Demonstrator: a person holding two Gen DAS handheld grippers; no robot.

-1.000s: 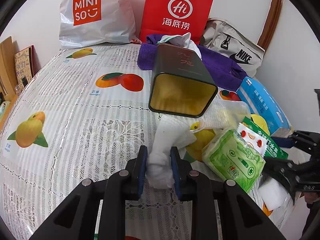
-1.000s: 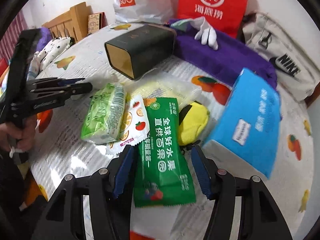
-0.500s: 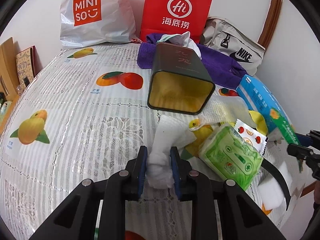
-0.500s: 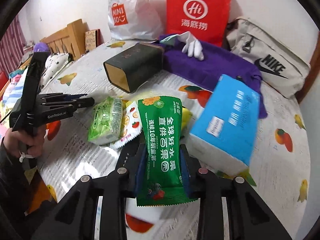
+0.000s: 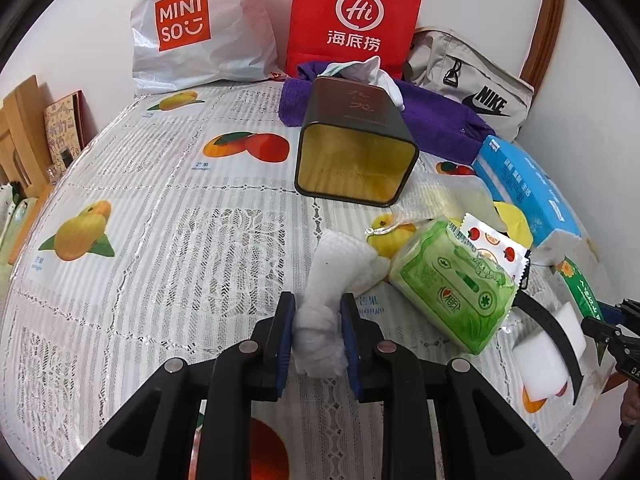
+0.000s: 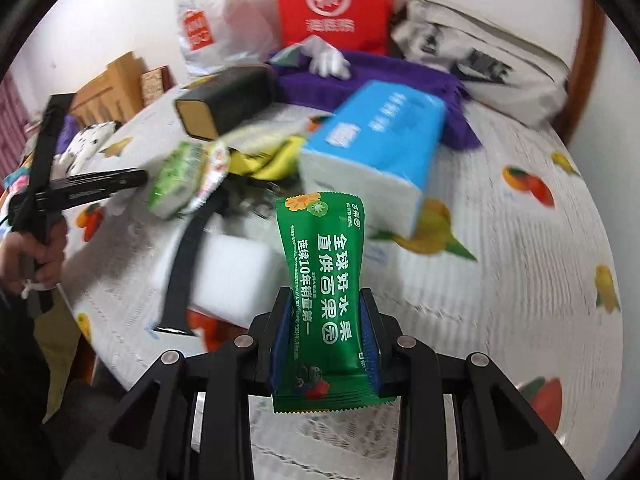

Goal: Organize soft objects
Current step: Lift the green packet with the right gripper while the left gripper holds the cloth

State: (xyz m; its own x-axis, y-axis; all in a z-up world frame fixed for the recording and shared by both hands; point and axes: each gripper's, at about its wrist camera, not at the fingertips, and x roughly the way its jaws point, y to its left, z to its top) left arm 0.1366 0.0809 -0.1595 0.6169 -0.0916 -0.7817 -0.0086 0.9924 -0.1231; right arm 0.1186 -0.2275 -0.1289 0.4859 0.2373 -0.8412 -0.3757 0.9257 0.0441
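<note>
The open tin (image 5: 356,148) lies on its side at the table's (image 5: 160,240) middle, the towel (image 5: 436,120) behind it. The tissue pack (image 5: 452,284) sits near right of the tin, with the tissue box (image 5: 528,192) farther right. Two bags (image 5: 200,28) stand along the far edge.

Even, bright, diffuse indoor light, no hard shadows. Left wrist view sharp throughout; mild sheen on the plastic tablecloth (image 5: 168,216) and the MINISO bag (image 5: 200,28). Right wrist view heavily motion-blurred: blue tissue pack (image 6: 380,148), red bag (image 6: 332,4) and tin (image 6: 228,100) smeared, only the green snack packet (image 6: 326,300) crisp. Strong fisheye curvature, black vignette in corners of both.
</note>
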